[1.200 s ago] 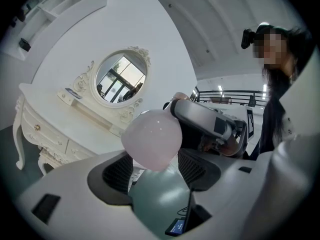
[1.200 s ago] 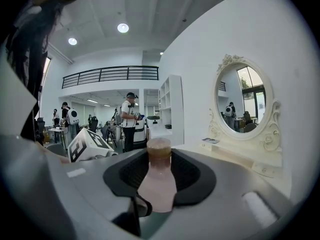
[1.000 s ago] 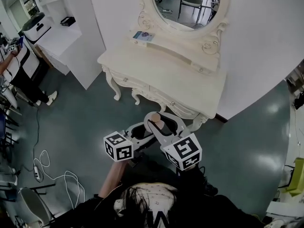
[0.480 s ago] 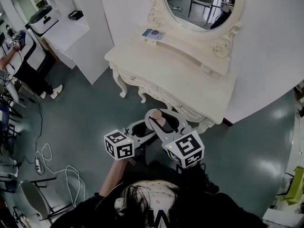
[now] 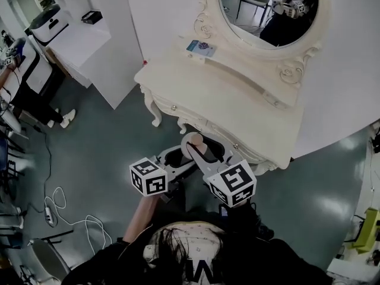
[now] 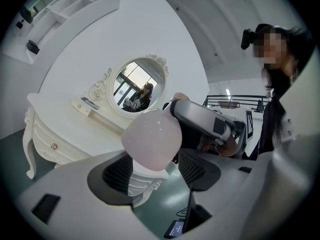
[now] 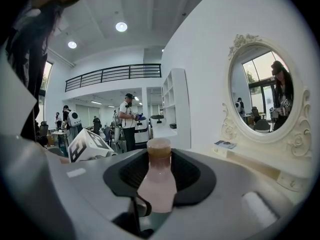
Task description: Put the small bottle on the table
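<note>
While beside table (image 5: 237, 108) | right hand-held gripper (image 7: 160, 159) clamps small bottle (image 7: 158, 184) | left hand-held gripper (image 6: 156, 168) agape

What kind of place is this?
Probably not a bedroom: more likely a big open workspace or lab. A white dressing table and oval mirror stand there, but loose cables lie on the floor and an indoor balcony railing shows beyond.

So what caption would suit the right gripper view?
Right gripper clamps a small pink bottle, white dressing table and oval mirror beyond.
</note>
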Action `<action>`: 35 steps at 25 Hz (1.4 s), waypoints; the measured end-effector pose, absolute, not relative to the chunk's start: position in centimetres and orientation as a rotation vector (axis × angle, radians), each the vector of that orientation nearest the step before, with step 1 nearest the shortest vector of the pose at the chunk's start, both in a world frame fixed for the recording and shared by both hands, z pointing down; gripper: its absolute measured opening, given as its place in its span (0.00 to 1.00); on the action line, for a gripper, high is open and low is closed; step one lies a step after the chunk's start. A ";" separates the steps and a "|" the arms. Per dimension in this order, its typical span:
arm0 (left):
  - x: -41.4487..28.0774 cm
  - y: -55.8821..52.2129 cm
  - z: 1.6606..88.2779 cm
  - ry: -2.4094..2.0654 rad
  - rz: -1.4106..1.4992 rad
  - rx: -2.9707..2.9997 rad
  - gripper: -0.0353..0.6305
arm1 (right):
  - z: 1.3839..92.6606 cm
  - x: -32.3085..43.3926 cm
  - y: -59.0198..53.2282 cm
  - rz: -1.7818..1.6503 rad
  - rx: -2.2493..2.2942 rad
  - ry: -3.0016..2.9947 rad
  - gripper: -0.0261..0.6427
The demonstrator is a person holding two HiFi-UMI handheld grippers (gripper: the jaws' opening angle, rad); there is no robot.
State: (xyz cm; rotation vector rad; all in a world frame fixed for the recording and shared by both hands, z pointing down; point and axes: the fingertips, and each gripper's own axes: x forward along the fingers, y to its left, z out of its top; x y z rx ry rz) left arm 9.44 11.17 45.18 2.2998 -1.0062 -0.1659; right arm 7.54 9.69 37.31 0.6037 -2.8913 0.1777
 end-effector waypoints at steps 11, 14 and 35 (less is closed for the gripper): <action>-1.1 5.4 44.7 -0.923 -0.102 2.335 0.45 | 36.9 -2.7 3.7 0.219 0.713 -2.854 0.26; -3.3 4.3 44.7 -0.901 -0.110 2.337 0.45 | 36.9 -4.9 2.5 0.228 0.734 -2.844 0.26; -7.3 0.3 46.0 -0.730 -0.119 2.336 0.45 | 38.3 -9.3 -1.9 0.235 0.898 -2.757 0.26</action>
